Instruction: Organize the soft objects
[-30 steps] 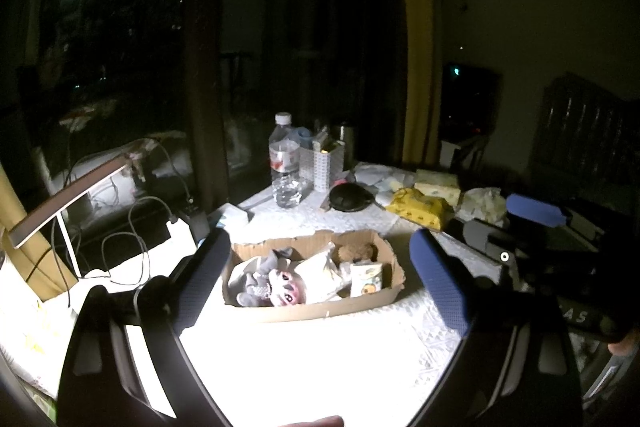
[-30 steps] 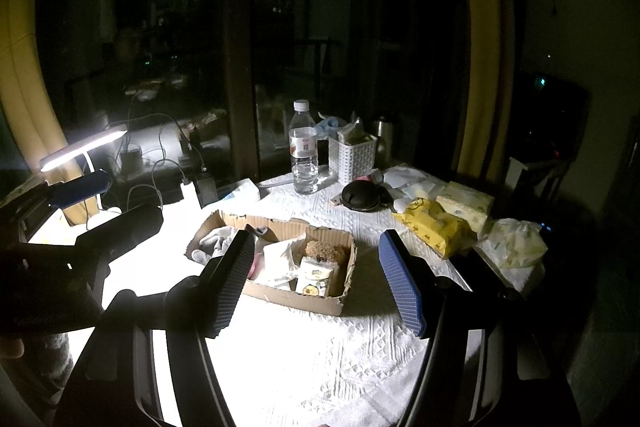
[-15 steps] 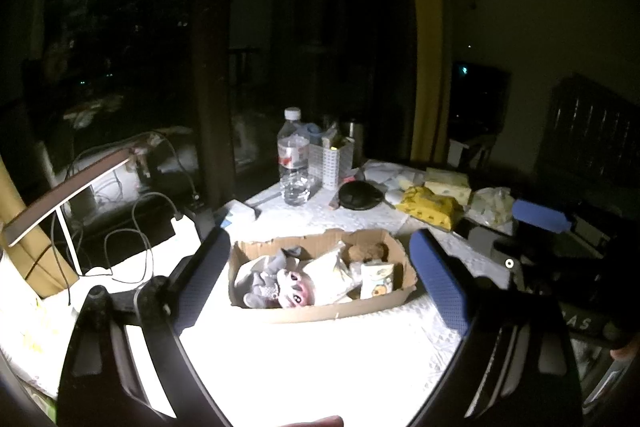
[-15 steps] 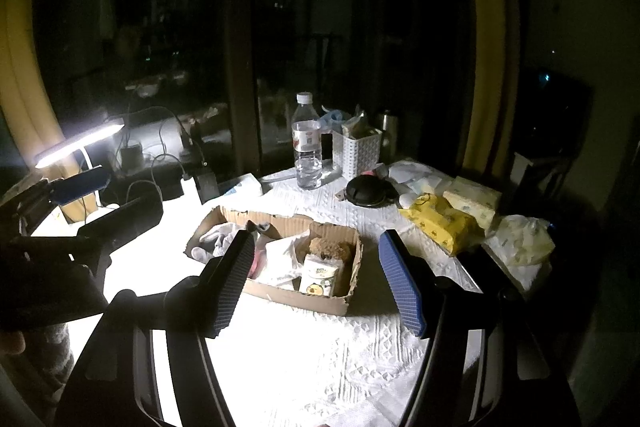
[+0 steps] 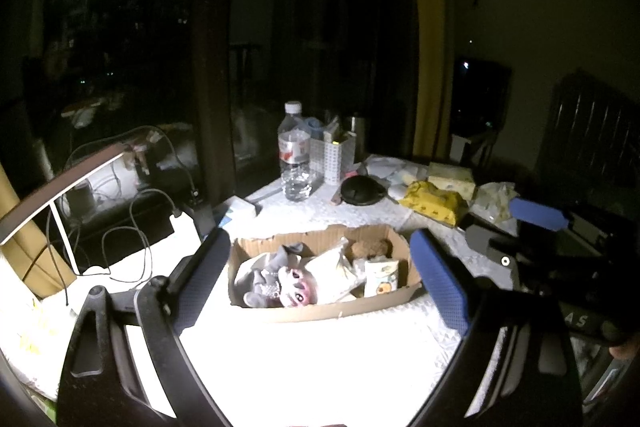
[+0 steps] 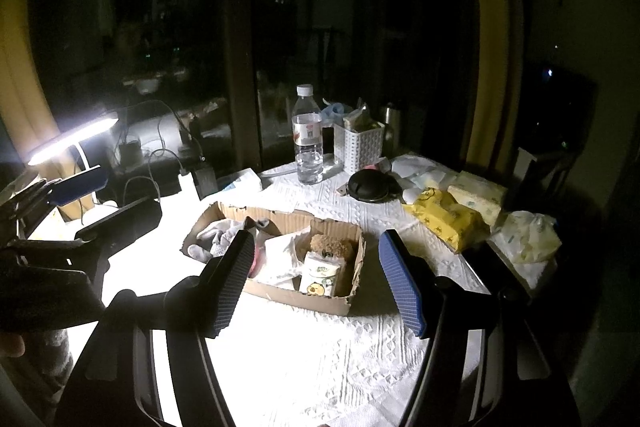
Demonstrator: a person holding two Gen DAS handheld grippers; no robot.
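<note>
A shallow cardboard box (image 5: 304,311) (image 6: 344,301) sits mid-table. It holds a grey plush toy with a pink face (image 5: 280,281), a white soft pouch (image 5: 334,267) (image 6: 282,259), a brown plush (image 5: 370,247) (image 6: 332,245) and a small tissue pack (image 5: 382,277) (image 6: 320,275). Grey socks (image 6: 218,237) lie at its left end. My left gripper (image 5: 320,275) is open and empty, held above the table before the box. My right gripper (image 6: 318,267) is open and empty, also short of the box. Each gripper shows at the edge of the other's view.
A water bottle (image 6: 308,137), a white basket (image 6: 362,147), a black round case (image 6: 370,187), a yellow wipes pack (image 6: 444,219) and tissue packs (image 6: 478,193) stand behind and right of the box. A lit desk lamp (image 6: 72,139) and cables (image 5: 136,223) are at left. A white patterned cloth (image 6: 360,347) covers the table.
Both grippers have lifted and drawn back slightly; the box sits a little lower and farther in both views. Both stay open and empty.
</note>
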